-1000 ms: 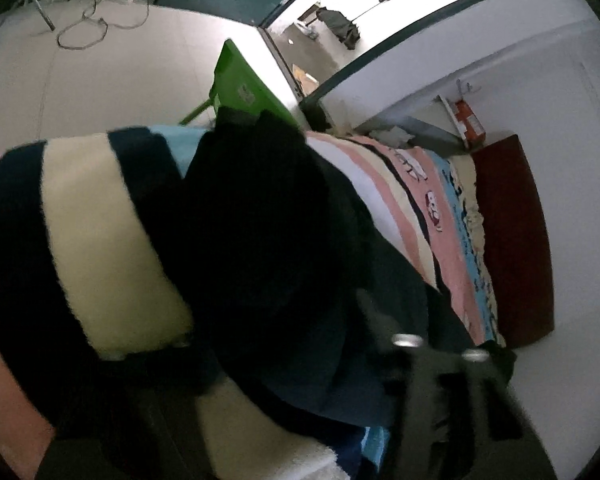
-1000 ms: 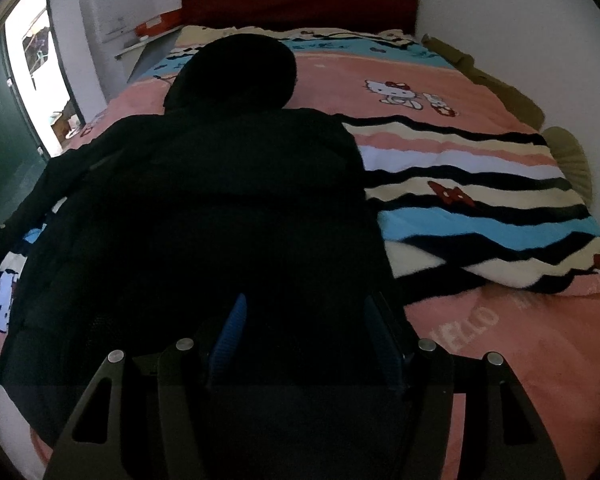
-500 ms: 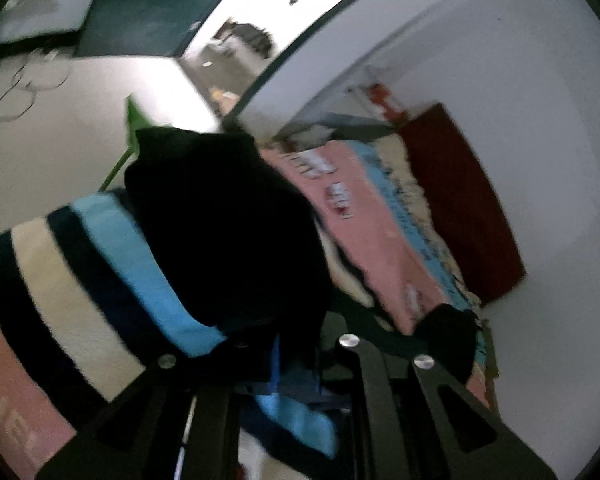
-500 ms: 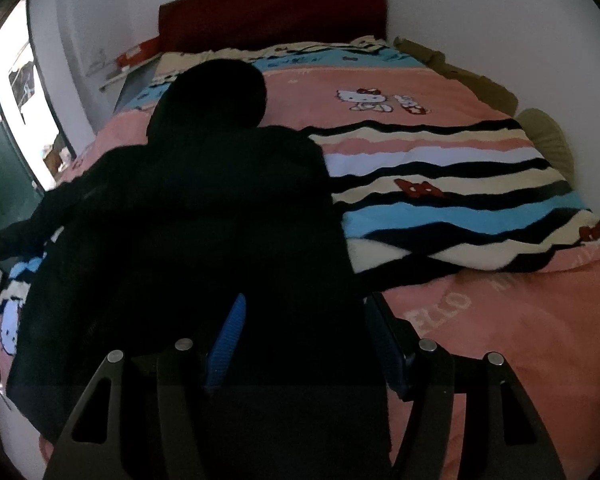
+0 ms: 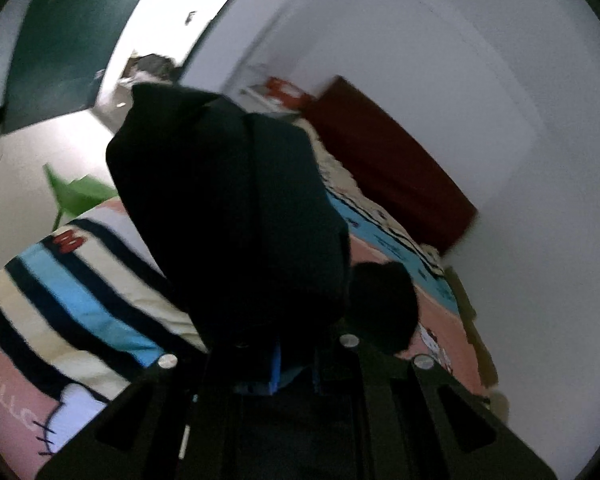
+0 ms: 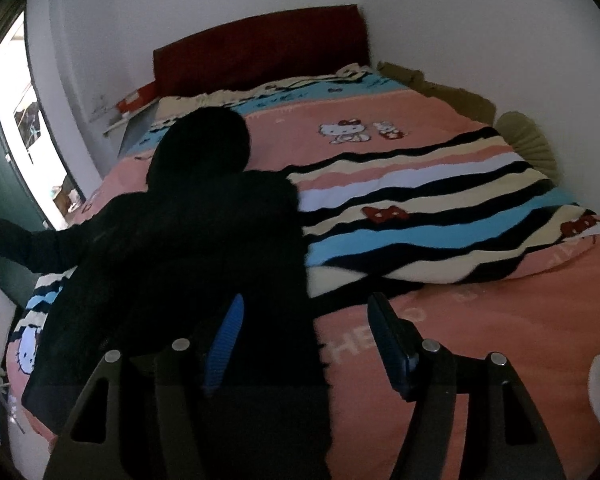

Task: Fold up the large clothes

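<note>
A large black hooded jacket [image 6: 188, 248] lies spread on the bed, hood [image 6: 204, 144] towards the headboard. My right gripper [image 6: 304, 336] is open, its blue pads apart, over the jacket's lower right hem. My left gripper [image 5: 276, 364] is shut on a black sleeve [image 5: 228, 208] of the jacket and holds it lifted above the bed; the cloth hides the fingertips. The hood also shows in the left wrist view [image 5: 384, 304].
The bed has a pink Hello Kitty cover [image 6: 500, 360] and a striped blanket [image 6: 440, 216] across its middle. A dark red headboard [image 6: 260, 48] stands against the white wall. A green chair [image 5: 76, 196] and a doorway [image 5: 140, 52] lie left of the bed.
My left gripper has lifted the sleeve and swung towards the headboard. My right gripper has drawn back and to the right; the jacket now covers less of its view.
</note>
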A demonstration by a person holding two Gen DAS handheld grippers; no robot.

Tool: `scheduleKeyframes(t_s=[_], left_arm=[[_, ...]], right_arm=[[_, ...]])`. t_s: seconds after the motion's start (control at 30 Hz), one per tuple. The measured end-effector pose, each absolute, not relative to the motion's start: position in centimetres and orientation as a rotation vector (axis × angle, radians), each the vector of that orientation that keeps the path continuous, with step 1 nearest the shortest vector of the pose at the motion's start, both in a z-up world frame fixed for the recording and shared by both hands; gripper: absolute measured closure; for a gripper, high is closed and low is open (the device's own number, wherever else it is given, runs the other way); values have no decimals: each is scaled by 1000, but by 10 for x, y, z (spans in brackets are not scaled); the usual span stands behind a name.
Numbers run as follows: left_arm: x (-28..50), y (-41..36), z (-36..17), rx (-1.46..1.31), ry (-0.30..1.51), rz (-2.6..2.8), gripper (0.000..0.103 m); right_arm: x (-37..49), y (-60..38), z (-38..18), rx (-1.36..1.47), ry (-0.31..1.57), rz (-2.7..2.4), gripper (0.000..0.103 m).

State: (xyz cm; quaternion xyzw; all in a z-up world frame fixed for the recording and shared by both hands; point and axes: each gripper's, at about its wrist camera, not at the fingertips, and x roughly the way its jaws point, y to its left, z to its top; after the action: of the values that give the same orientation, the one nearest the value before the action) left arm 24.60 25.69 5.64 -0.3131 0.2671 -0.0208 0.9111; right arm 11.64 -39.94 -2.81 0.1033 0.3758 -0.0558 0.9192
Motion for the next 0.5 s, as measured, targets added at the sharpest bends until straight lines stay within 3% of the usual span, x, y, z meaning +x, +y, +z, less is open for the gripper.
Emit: scheduleKeyframes(t_s=[0.27, 0.5], left_arm=[[262, 144, 84, -515, 575, -189, 93], [276, 45, 64, -386, 655, -279, 93]], right_arm=[[103, -440, -31, 264, 749, -156, 38], [96, -468, -37, 288, 749, -201, 38]])
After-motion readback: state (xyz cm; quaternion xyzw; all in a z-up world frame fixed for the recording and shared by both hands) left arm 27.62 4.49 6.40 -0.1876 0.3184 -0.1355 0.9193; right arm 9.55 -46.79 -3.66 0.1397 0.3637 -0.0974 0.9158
